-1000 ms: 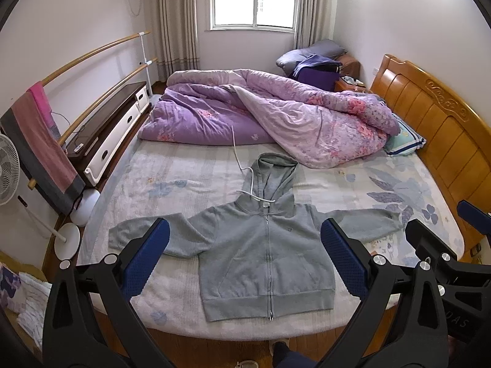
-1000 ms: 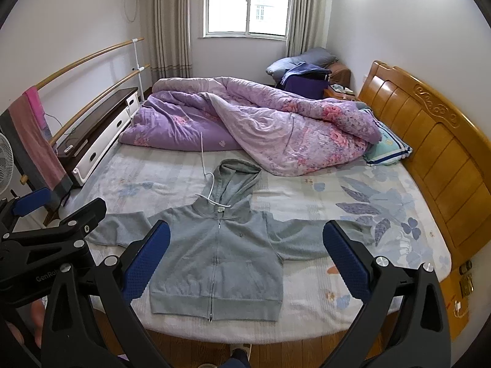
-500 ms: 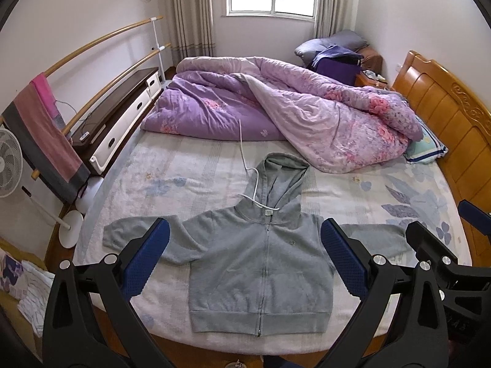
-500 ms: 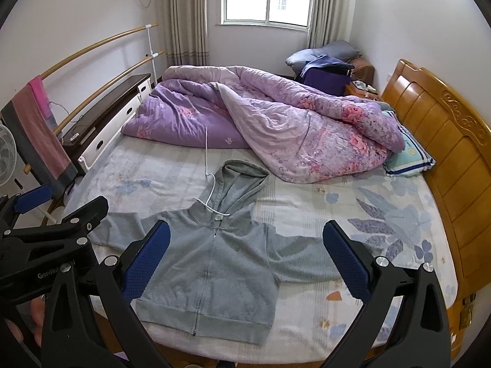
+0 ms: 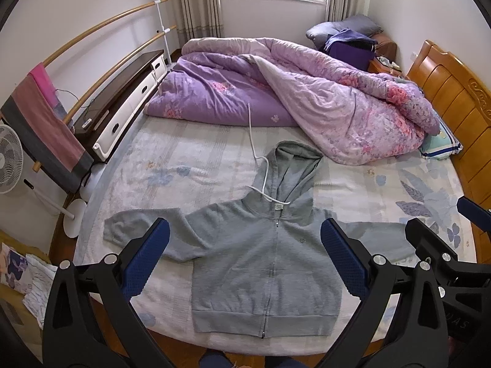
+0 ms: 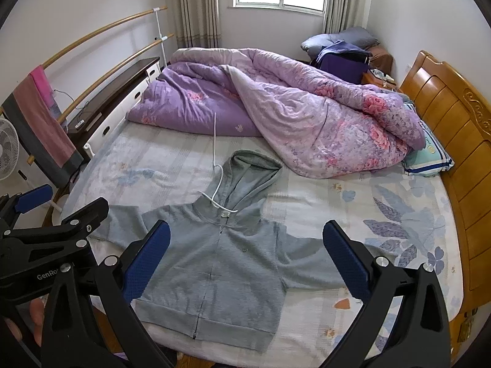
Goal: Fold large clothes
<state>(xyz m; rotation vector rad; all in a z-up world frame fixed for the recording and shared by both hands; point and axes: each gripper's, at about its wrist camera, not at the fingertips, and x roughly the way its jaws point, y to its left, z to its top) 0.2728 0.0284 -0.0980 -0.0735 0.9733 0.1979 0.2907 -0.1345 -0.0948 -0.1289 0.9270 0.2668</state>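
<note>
A grey zip-up hoodie lies flat, front up, on the near part of the bed, sleeves spread to both sides and hood pointing away; it also shows in the right wrist view. A white drawstring trails from its neck toward the quilt. My left gripper is open and empty, held above the hoodie's body. My right gripper is open and empty, above the hoodie's right half and right sleeve. The right gripper's body shows at the right of the left wrist view.
A crumpled purple floral quilt covers the far half of the bed. A wooden headboard runs along the right. A drying rack with a towel, a fan and a low cabinet stand at the left.
Both grippers have moved forward and a little lower over the bed, so the hoodie looks larger and nearer. Both stay open. The hoodie has not moved.
</note>
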